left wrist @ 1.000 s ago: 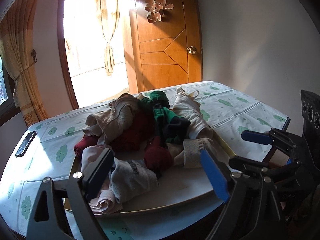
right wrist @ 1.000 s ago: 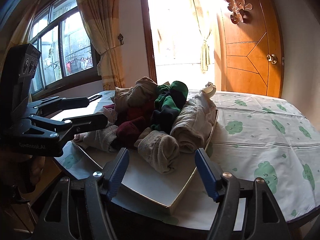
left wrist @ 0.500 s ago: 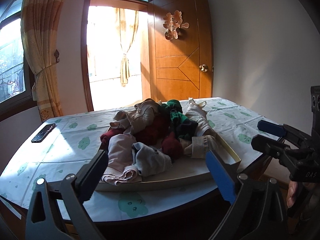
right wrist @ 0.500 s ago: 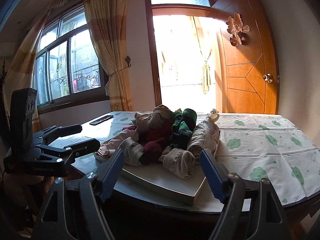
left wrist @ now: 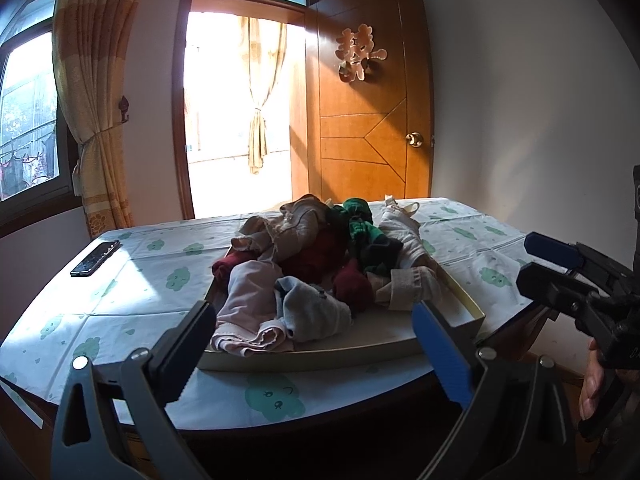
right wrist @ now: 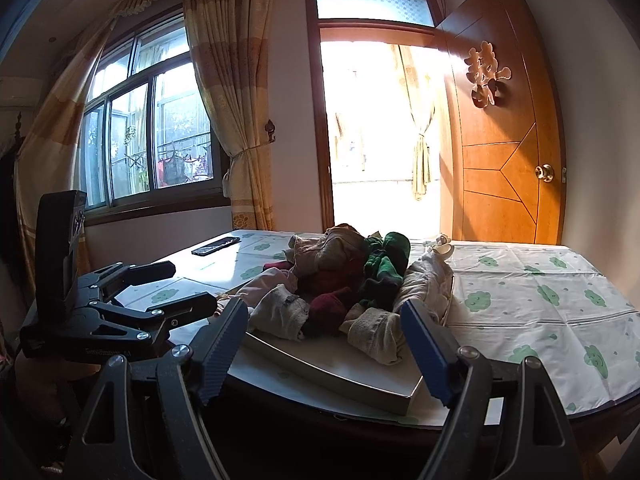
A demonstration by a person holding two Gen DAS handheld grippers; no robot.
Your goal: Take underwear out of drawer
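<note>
Underwear [left wrist: 320, 268] heaped in drawer [left wrist: 460, 300] on table, straight ahead of both tongs, pile running near-to-far. Left gripper [left wrist: 316, 352] and right gripper [right wrist: 324, 344] both empty, jaws just been opening, nothing btwn them. Left looks nearer to the pink piece [left wrist: 248, 304] at front edge.

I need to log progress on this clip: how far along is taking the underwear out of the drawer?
Done: nothing visibly. The whole clothes pile lies in the shallow drawer on the table; no garment lies on the cloth outside it. In hand: nothing. The left gripper and right gripper are both open and empty, short of the drawer, their jaws having just been opening. Left: reaching in, gripping a piece and lifting it out.
</note>
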